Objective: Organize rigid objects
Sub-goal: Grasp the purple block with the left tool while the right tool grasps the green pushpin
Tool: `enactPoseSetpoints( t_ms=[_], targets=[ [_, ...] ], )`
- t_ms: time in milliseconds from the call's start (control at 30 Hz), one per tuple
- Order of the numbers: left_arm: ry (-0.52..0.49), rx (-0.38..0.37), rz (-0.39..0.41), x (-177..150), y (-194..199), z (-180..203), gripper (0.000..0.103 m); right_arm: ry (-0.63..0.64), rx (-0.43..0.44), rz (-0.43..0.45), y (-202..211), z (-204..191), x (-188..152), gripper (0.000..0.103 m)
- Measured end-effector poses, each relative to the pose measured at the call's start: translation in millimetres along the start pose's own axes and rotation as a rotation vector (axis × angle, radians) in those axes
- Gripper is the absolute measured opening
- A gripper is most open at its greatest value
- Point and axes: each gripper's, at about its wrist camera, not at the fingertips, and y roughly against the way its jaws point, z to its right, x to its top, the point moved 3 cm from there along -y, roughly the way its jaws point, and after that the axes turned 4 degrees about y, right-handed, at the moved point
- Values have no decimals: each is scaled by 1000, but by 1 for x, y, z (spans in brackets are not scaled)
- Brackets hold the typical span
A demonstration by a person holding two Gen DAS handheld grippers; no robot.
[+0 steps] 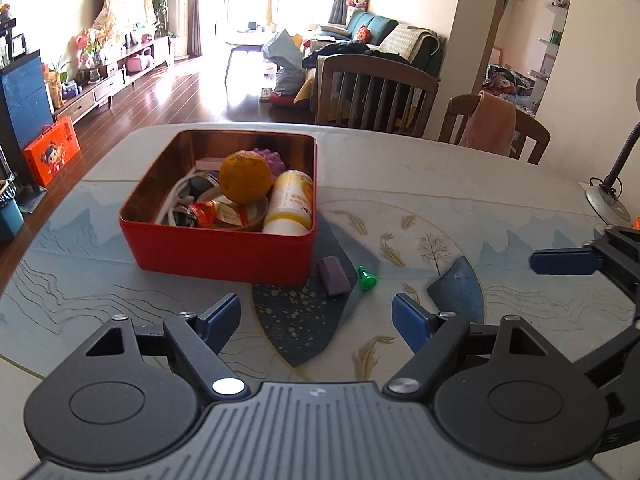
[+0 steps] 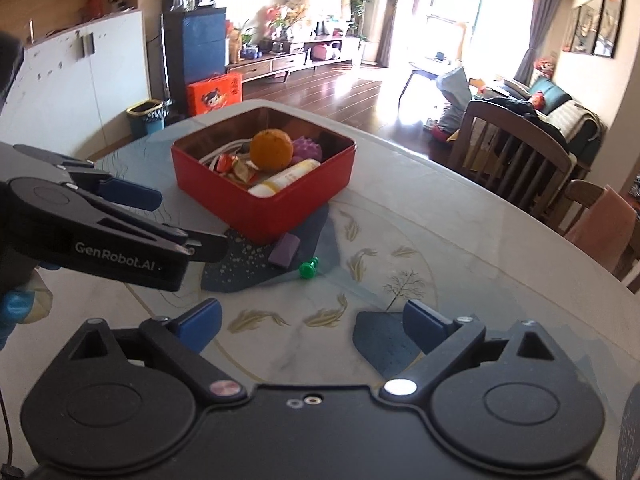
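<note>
Tabletop: purple block (image 1: 333, 276) (long axis toward box (image 1: 224, 250))

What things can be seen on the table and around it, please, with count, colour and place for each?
tin box: one, red, open, on the table
orange: one, orange, on top of the things in the box
bottle: one, white and yellow, lying at the box's right side
spiky ball: one, purple, behind the orange in the box
snack wrappers: red and orange, count unclear, in the box
purple block: one, on the table, in front of the box's near right corner
green pin: one, on the table, right of the block
table: one, pale with blue painted pattern
chairs: two, brown wood, behind the table
desk lamp: one, silver base, at the table's right edge
left gripper: black, blue pads, open, empty
right gripper: black, blue pads, open, empty
</note>
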Motion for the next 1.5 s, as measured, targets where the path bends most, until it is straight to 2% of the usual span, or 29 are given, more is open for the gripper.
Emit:
enactPoseSetpoints(
  t_ms=[267,367,467,533,700,800,1033,1167,1233,1433,1500],
  targets=[
    [27,-34,-52,-1,-42,2,82,-4,15,-55,-42,14,-1,79],
    [16,-59,-64,-2,-54,5,81,4,30,-70,-58,16,-2,77],
    [16,-92,-82,-1,-65,6,71,5,50,-83,-71,16,-2,71],
    [17,-126,-99,0,-72,7,56,17,62,-86,-76,16,-2,68],
    [14,-156,-125,4,-87,8,52,28,88,-88,-88,14,0,58],
    [18,-178,-144,7,-95,8,43,34,97,-87,-94,13,3,55],
    [31,-193,-142,14,-104,5,41,28,119,-76,-102,13,9,54],
    [56,-159,-137,16,-107,-4,40,31,125,-68,-105,13,12,54],
    [82,-177,-152,18,-110,-9,38,26,129,-64,-108,14,14,54],
    [80,-179,-158,21,-116,-9,35,35,148,-50,-112,11,20,47],
    [83,-180,-163,23,-120,-8,34,40,165,-47,-113,10,21,40]
  ],
)
